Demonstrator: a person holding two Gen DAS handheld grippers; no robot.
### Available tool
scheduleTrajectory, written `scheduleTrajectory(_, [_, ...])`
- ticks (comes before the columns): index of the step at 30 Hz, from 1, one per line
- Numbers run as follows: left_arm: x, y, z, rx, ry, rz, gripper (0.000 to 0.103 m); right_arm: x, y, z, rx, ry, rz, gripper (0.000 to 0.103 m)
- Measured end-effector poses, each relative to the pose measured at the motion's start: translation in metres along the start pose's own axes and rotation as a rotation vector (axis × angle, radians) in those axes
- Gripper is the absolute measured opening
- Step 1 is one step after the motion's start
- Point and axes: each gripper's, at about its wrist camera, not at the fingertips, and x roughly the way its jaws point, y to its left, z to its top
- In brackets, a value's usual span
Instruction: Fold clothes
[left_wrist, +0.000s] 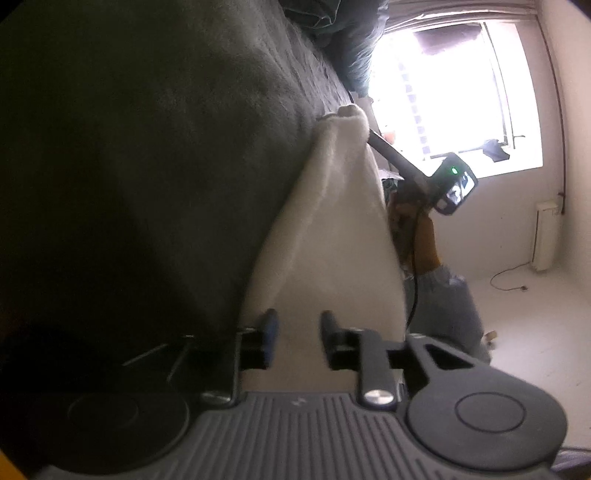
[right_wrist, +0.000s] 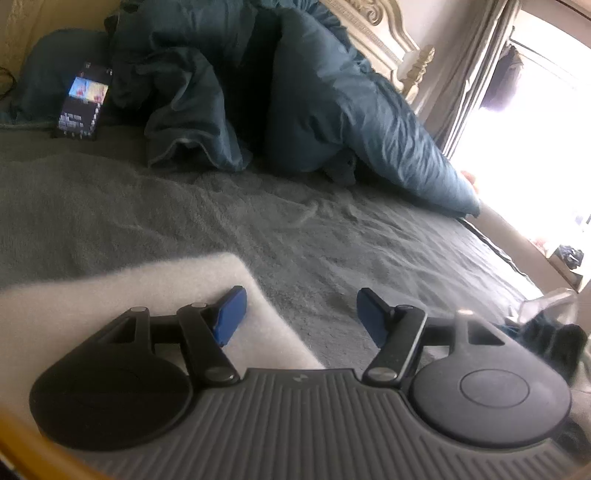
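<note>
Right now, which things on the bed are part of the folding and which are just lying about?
Job: white cloth; left gripper; right gripper.
Lying about: phone; blue duvet; grey blanket.

The left wrist view is rolled sideways, close over the white cloth (left_wrist: 325, 229), facing the window (left_wrist: 454, 92). The right wrist view sits upright, low over the bed (right_wrist: 332, 236), facing the blue duvet (right_wrist: 295, 92). Both share cloth, bed and window.
</note>
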Motion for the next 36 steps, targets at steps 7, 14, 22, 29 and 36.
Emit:
scheduleTrajectory(7, [0.010, -0.017, 0.001, 0.144, -0.018, 0.260, 0.052, -0.053, 0.011, -0.019, 0.033, -0.012, 0.106, 0.069])
scheduleTrajectory(14, [-0.004, -0.038, -0.022, 0.190, -0.043, 0.157, 0.006, -0.062, 0.026, -0.045, 0.006, -0.016, 0.069, 0.074])
scheduleTrajectory(22, [0.006, -0.056, -0.018, 0.340, 0.039, 0.491, 0.000, -0.063, 0.067, -0.054, -0.265, -0.104, -0.047, 0.074])
scheduleTrajectory(29, [0.030, -0.055, -0.028, 0.425, 0.050, 0.631, 0.003, -0.062, 0.060, -0.055, -0.225, -0.116, -0.032, 0.074])
scheduleTrajectory(36, [0.038, -0.108, -0.089, 0.457, 0.071, 0.065, 0.035, -0.060, 0.061, -0.056, -0.218, -0.115, -0.027, 0.074])
